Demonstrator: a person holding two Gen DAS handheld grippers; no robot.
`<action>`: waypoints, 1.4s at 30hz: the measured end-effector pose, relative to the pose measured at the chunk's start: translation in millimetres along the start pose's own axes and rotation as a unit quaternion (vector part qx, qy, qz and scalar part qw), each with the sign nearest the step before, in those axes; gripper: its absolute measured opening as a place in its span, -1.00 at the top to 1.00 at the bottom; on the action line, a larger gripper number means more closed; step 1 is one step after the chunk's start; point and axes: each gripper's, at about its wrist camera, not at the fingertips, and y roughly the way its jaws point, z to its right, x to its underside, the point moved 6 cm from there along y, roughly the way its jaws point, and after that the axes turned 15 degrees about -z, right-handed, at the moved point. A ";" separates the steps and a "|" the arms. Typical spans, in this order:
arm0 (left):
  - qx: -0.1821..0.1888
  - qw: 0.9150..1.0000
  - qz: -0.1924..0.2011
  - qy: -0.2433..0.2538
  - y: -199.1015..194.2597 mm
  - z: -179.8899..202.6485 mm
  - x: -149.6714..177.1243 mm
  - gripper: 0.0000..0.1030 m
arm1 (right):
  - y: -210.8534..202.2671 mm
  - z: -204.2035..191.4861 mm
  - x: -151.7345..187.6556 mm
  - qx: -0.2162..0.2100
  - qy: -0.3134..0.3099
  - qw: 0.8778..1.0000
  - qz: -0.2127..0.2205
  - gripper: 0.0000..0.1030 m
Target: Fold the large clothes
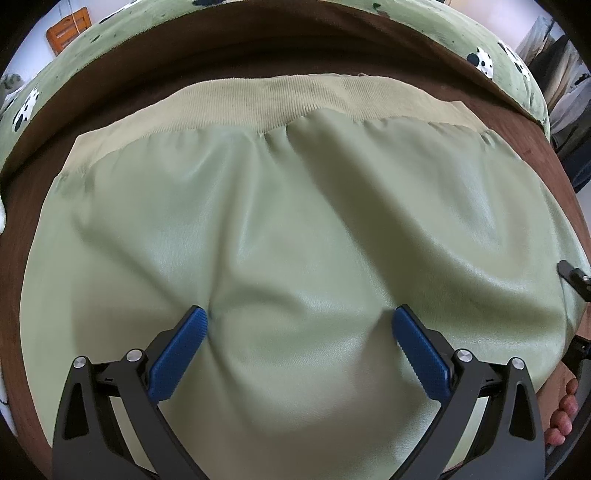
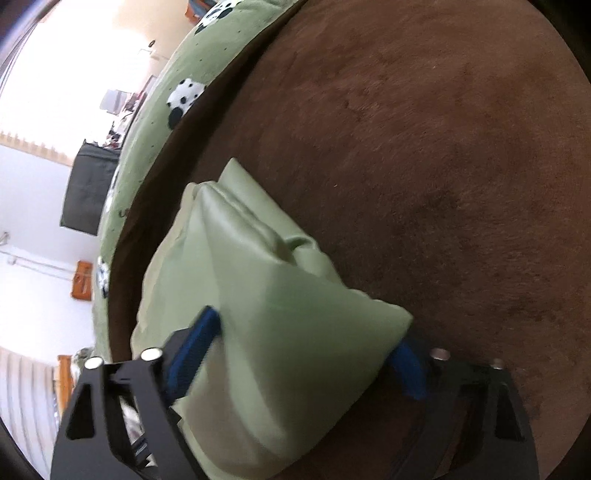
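Note:
A large pale green leather-like garment (image 1: 295,229) with a ribbed hem band (image 1: 280,103) lies spread on a brown blanket (image 1: 258,51). My left gripper (image 1: 299,325) is open, its blue pads (image 1: 177,358) pressing down on the fabric, which bulges between them. In the right wrist view a bunched fold of the same garment (image 2: 240,295) sits between my right gripper's (image 2: 310,343) wide-spread blue fingers (image 2: 195,350). The fold fills the gap and hides most of the right finger. The right gripper's edge shows in the left wrist view (image 1: 576,280).
A green bedcover with panda prints (image 1: 487,62) lies beyond the brown blanket (image 2: 443,147). An orange crate (image 1: 68,31) stands far left. A dark box (image 2: 88,192) and bright window are at the room's side. A bare foot (image 1: 565,413) is at lower right.

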 end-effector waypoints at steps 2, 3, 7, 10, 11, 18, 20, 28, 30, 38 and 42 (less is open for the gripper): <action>-0.003 1.000 0.001 0.002 0.5 0.9 1.4 -0.90 | -0.2 1.2 1.3 -0.009 0.000 1.000 0.000 -0.04; -0.005 1.000 0.001 0.003 0.6 2.0 2.3 -0.90 | -0.7 1.0 1.5 -0.010 -0.001 1.000 0.001 0.06; -0.007 1.000 0.004 0.002 1.3 5.7 5.5 -0.90 | -2.8 -13.8 4.1 0.001 -0.035 0.999 0.005 0.49; -0.006 1.000 0.004 0.000 2.2 6.8 6.1 -0.90 | -1.2 -14.4 2.5 -0.006 -0.030 1.000 0.000 0.54; -0.006 1.000 0.003 0.000 2.6 7.3 6.7 -0.90 | -0.8 -13.2 0.8 -0.015 -0.021 1.000 -0.003 0.55; -0.001 1.000 -0.009 0.001 3.4 5.2 2.2 -0.90 | -23.5 -43.4 1.3 -0.005 -0.055 0.998 0.003 0.59; 0.003 1.000 -0.012 0.003 3.7 4.8 0.4 -0.90 | -33.8 -61.8 4.2 0.002 -0.080 0.997 0.011 0.60; 0.017 1.000 -0.016 0.007 0.4 -2.3 -4.5 -0.90 | -60.4 -158.0 31.0 0.001 -0.193 0.981 0.029 0.62; 0.019 1.000 -0.013 0.005 -3.3 -5.3 -5.1 -0.90 | -63.6 -184.5 43.2 0.006 -0.233 0.972 0.032 0.62; -0.060 0.998 0.006 0.010 -45.7 -41.6 18.9 -0.88 | -66.4 -248.6 83.2 0.012 -0.340 0.940 0.027 0.62; -0.056 0.998 -0.012 -0.018 -37.8 -73.4 38.9 -0.89 | -64.0 -263.6 100.3 0.013 -0.370 0.929 0.023 0.62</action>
